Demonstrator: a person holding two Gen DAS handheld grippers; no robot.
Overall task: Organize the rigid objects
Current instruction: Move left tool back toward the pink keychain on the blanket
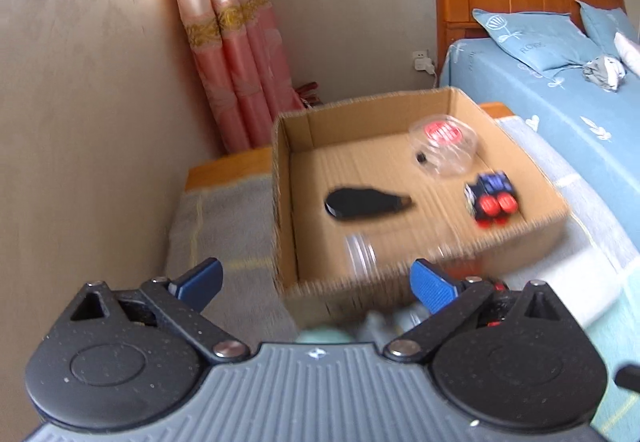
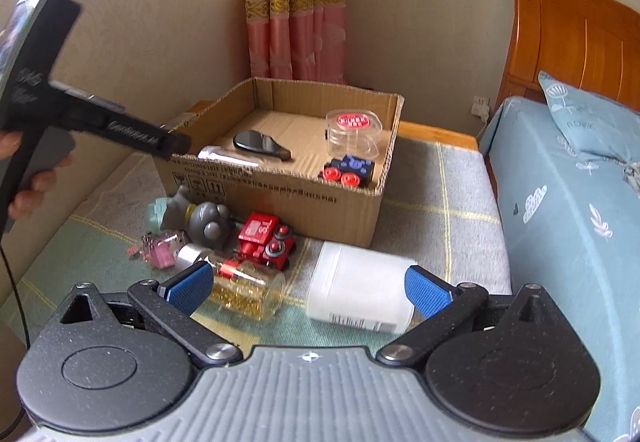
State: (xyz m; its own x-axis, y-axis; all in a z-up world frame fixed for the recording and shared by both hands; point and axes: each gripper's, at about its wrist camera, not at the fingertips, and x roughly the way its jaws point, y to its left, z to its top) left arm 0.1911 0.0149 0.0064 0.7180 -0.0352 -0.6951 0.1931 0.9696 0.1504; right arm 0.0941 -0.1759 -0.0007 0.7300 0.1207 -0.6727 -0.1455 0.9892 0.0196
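Note:
An open cardboard box (image 2: 280, 194) (image 1: 520, 226) holds a black mirror-like object (image 2: 260, 144) (image 1: 360, 202), a clear container with a red label (image 2: 354, 138) (image 1: 444, 146), a blue toy train with red wheels (image 2: 348, 170) (image 1: 490, 198) and a clear tube (image 2: 224, 156) (image 1: 360, 252). In front of the box lie a grey figurine (image 2: 200, 220), a red toy train (image 2: 268, 242), a pink bottle (image 2: 162, 248), a jar of gold bits (image 2: 244, 286) and a white plastic bottle (image 2: 360, 286). My left gripper (image 1: 316, 278) is open above the box's near left corner. My right gripper (image 2: 308, 288) is open and empty, near the white bottle.
The box and toys sit on a grey-green checked mat (image 2: 440, 210) on a low wooden bench. A bed with blue bedding (image 2: 560, 202) and a wooden headboard (image 2: 576, 42) is on the right. A wall (image 2: 140, 42) and pink curtains (image 2: 296, 2) stand behind.

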